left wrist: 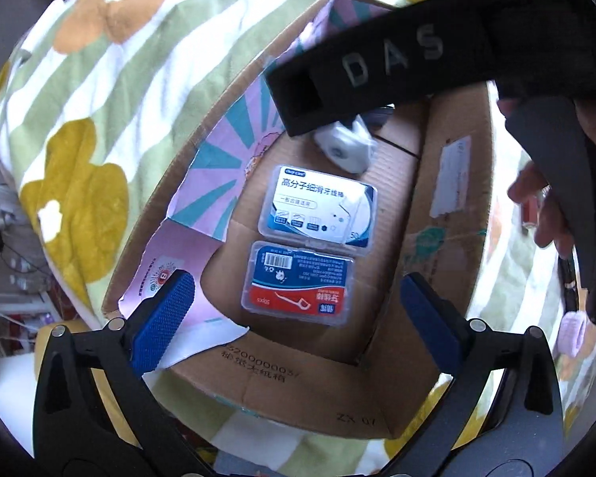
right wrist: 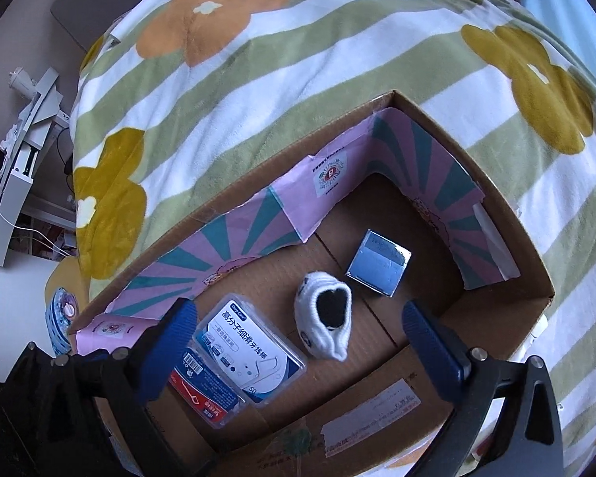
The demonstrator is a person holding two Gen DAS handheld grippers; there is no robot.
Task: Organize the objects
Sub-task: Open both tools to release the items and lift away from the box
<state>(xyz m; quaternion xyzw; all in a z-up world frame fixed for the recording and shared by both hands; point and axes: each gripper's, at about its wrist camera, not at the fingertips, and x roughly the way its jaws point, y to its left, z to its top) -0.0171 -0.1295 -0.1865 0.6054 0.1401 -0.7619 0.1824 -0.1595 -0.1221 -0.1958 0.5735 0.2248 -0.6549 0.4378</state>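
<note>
1. Left gripper: fingers wide, empty; red floss case lies between them, untouched, in the cardboard box.
2. Right gripper: fingers wide, empty; white sock between them, apart from both.

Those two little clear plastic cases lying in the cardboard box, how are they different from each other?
The white-labelled case shows its front, blue Chinese lettering on white; the red-and-blue case shows a barcode and small print. In the left wrist view the white-labelled case lies farther from the camera, the red-and-blue one nearer. Both are clear, flat, similar in size, side by side on the box floor.
</note>
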